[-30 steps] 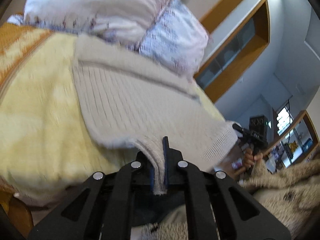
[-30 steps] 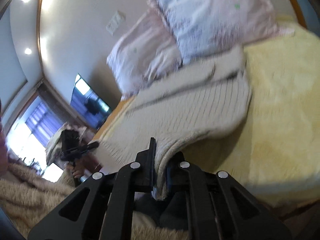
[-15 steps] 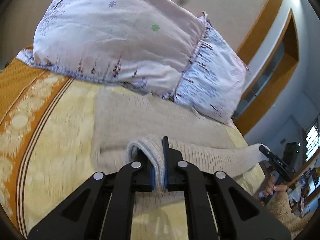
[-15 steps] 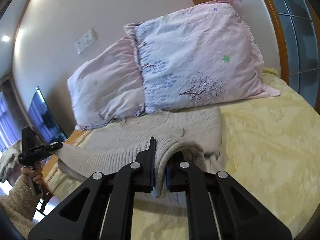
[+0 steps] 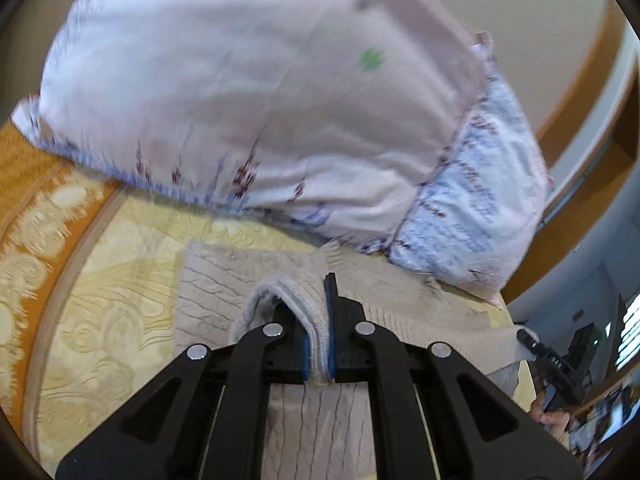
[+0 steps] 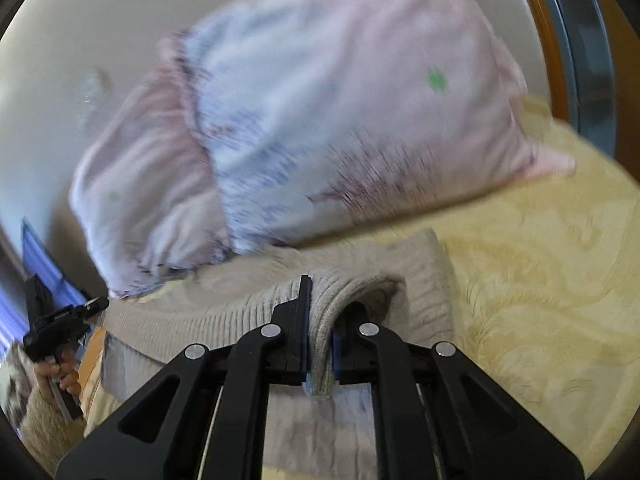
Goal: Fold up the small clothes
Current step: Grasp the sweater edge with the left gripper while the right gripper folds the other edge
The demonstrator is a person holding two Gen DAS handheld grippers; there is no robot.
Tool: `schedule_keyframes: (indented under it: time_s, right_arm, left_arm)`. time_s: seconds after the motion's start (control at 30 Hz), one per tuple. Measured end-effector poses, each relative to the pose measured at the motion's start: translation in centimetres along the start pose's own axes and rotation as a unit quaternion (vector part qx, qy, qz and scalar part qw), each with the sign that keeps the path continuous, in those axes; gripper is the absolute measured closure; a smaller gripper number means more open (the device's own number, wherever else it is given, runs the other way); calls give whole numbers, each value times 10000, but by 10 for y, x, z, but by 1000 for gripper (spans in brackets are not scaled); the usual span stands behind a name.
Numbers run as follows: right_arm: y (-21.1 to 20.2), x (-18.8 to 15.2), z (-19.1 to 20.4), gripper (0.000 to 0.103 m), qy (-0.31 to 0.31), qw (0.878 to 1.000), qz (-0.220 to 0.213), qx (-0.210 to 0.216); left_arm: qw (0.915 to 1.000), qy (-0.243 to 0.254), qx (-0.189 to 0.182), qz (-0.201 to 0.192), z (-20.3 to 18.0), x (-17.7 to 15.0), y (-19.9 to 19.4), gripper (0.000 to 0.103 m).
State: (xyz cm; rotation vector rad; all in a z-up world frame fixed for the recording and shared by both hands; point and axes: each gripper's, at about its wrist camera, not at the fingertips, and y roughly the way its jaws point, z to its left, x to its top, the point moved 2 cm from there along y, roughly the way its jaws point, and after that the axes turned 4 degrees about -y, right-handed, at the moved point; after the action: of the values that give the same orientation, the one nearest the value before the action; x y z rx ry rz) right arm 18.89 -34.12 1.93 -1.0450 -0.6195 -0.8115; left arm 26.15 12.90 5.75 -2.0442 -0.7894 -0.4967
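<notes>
Knitwear is the thing in hand: a beige ribbed sweater point(image 5: 208, 292) lies on the yellow bedspread point(image 5: 100, 320), its far edge close under the two floral pillows point(image 5: 260, 112). Both grippers are clamped on a doubled-over hem. The left gripper point(image 5: 318, 340) pinches one corner between its blue pads, and the right gripper point(image 6: 320, 344) pinches the other corner, with the knit bulging out in a loop beside each set of fingers. From the right wrist view the left gripper shows at the far left, with the hem stretched taut between the two — a good sign for a straight fold.

By my judgement the step is carrying the near hem over the body toward the pillow end. To do it well, both corners should travel level and at the same pace, so the fold line stays square to the ribbing. Tension across the hem should be enough to keep it flat, not so much that the knit stretches or drags the lower layer along the bedspread. The corners want to land just on the far edge — short of the pillows — before the grip is let go.
</notes>
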Motion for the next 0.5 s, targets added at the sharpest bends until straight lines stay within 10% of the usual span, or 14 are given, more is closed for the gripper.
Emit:
schedule_keyframes:
  time_s: [0.23, 0.37, 0.5]
  right_arm:
    - [39, 3, -16, 94, 478, 9979, 381, -212]
    - [50, 15, -14, 37, 625, 9970, 440, -151]
    - [34, 22, -4, 33, 409, 9991, 107, -90]
  left_arm:
    - [9970, -670, -5, 397, 29, 2, 46, 97]
    - [9929, -1030, -119, 589, 36, 4, 58, 94]
    - [9914, -1228, -228, 394, 39, 10, 46, 58]
